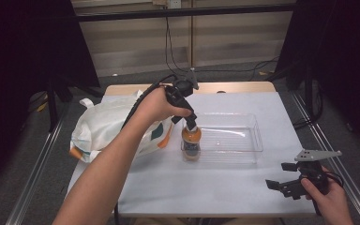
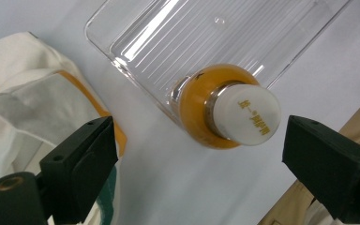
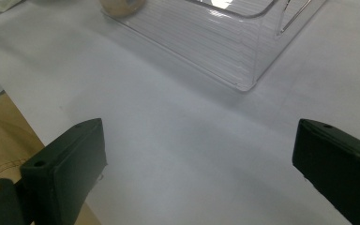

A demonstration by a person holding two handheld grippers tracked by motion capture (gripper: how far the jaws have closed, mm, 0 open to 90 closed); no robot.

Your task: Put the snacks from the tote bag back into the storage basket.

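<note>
Our left gripper hangs jaws apart over the bottle in the tray. A bag lies just beside. Our right gripper rests open, well apart.

The left gripper looks down on a bottle of orange drink with a white cap bearing gold lettering, and its two black jaws stand wide apart on either side of the cap, touching nothing. The bottle stands inside a clear ribbed plastic tray, against the tray's near corner, and the tray rests on a pale grey table surface. On the left, close beside the tray, lies a white cloth bag with orange trim and a dark green patch, partly behind the left jaw.
</note>
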